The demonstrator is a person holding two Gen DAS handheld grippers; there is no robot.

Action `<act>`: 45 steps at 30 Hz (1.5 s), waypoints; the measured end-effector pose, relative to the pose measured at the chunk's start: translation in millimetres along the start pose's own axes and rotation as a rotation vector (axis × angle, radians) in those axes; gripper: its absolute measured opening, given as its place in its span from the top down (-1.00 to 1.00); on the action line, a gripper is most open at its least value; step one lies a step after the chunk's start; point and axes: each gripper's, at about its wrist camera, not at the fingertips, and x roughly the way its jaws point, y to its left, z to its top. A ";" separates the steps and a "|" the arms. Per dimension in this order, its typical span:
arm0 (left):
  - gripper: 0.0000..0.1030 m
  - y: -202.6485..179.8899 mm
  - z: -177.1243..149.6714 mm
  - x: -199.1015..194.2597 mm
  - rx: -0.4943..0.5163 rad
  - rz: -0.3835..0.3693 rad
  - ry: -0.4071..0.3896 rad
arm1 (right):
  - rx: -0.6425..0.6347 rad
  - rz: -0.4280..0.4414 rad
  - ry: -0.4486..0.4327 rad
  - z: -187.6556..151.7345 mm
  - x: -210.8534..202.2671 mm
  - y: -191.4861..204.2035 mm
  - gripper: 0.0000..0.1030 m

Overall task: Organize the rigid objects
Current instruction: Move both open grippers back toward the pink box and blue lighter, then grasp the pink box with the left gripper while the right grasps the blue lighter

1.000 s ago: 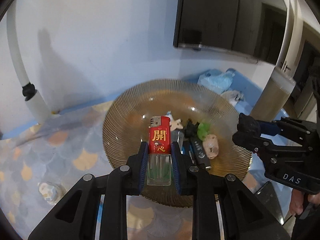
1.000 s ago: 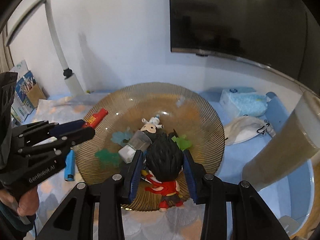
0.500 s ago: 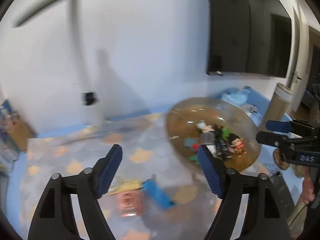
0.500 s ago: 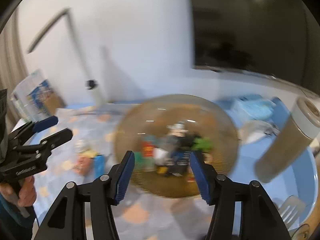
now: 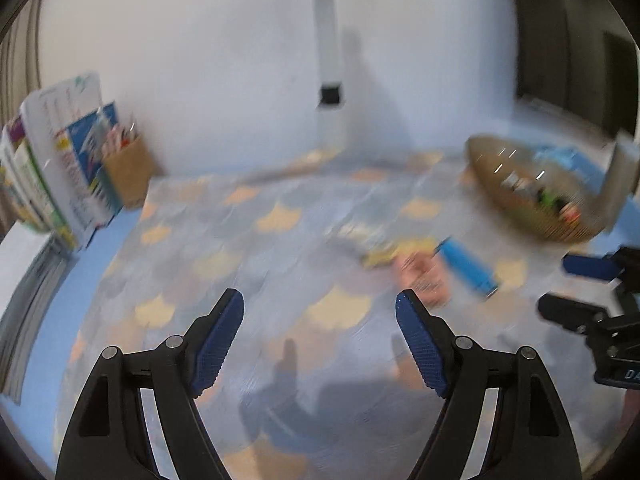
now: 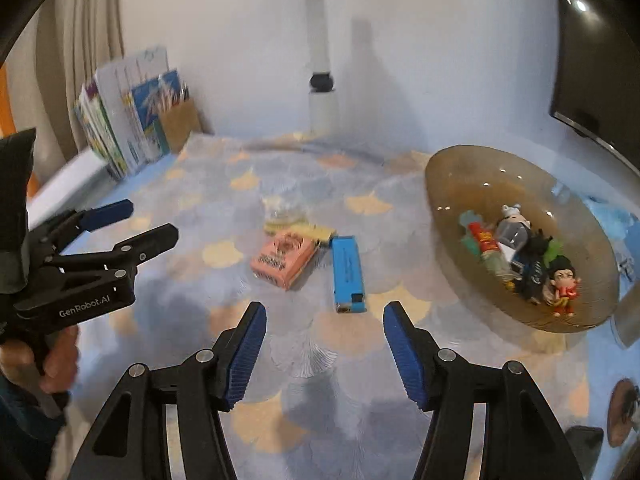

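A brown glass plate (image 6: 472,172) sits at the right and holds the red lighter (image 6: 485,242), the doll figure (image 6: 563,283) and several small toys. On the patterned cloth lie a pink box (image 6: 283,260), a blue box (image 6: 347,272), a yellow piece (image 6: 320,233) and a small clear item (image 6: 285,213). My right gripper (image 6: 324,354) is open and empty, just in front of the blue box. My left gripper (image 5: 319,344) is open and empty above the cloth; its view is blurred, with the blue box (image 5: 466,266) and plate (image 5: 492,192) to the right.
Books and a cardboard holder (image 6: 132,120) stand at the back left. A white lamp post (image 6: 320,80) rises at the back middle. A dark screen (image 6: 600,60) hangs on the wall at the right. A tall cylinder (image 5: 618,184) stands beside the plate.
Both grippers let go of the lighter and the doll in the plate, opened, and swung left and back over the cloth. The loose boxes have come into view.
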 end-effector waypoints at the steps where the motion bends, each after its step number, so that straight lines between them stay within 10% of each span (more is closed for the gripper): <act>1: -0.50 1.8 -6.1 6.7 -0.007 0.006 0.013 | -0.032 -0.023 -0.005 -6.3 7.9 4.6 -0.15; 18: -0.50 14.0 -29.6 27.5 -0.056 -0.026 0.067 | 0.143 0.038 0.057 -28.9 45.4 -25.8 -0.15; 26: -0.50 -16.5 -24.8 29.3 0.070 -0.011 0.100 | 0.132 0.064 0.101 -24.4 52.3 -26.8 -0.15; 33: -0.49 -59.7 2.4 46.0 0.107 -0.194 0.164 | 0.006 0.023 0.156 3.7 62.1 -25.5 0.00; 45: -0.47 -75.3 23.6 90.5 0.113 -0.249 0.246 | -0.053 0.051 0.159 -1.0 78.9 -29.9 0.01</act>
